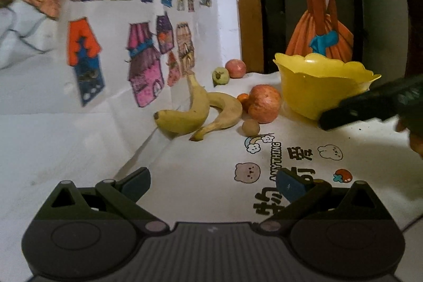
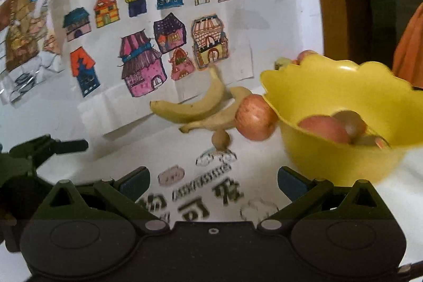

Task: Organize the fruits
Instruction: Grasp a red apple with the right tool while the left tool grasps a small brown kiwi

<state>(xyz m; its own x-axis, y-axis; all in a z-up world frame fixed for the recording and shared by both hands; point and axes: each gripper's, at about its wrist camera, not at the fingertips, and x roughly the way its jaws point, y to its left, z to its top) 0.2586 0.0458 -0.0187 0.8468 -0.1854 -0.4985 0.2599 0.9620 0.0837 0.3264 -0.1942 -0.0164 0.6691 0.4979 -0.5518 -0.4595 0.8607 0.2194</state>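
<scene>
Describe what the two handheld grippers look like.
Both match: the left gripper and right gripper have a black ribbed body with two round discs, angular black linkage arms with silver pivot pins, and blue pads on the fingertips. No cables or sleeves show.

White wall (image 1: 227,4) dead ahead, plastered with kids' colourful felt-tip house drawings on creased paper (image 2: 148,44). Off to the right there's a brown wooden door frame (image 1: 248,4) and a dark door with an orange-dress cutout figure (image 1: 321,25). Underneath, a white cartoon-printed tablecloth (image 1: 211,163).
</scene>
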